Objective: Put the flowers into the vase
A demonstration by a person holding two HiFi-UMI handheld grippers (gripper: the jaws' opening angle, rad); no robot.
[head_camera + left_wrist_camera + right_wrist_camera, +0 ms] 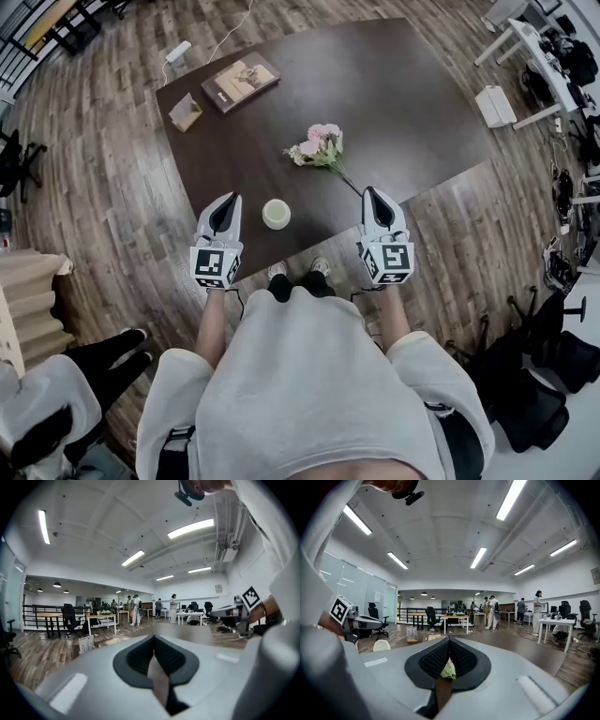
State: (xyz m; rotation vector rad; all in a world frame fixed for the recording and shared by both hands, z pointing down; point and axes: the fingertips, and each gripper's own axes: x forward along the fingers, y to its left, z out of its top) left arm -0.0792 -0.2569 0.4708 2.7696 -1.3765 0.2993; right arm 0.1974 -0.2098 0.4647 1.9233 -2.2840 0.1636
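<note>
Dark office table (403,103) | flowers (319,145) are lying at one o'clock of the empty vase (276,214) | left gripper (230,199) and right gripper (369,192) are hovering, jaws together, holding nothing

Dark table (403,103) bears flowers (319,147), vase (276,214), book (241,82), small box (185,112).

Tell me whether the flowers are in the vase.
Out. The flowers lie flat on the table, apart from the upright vase.
</note>
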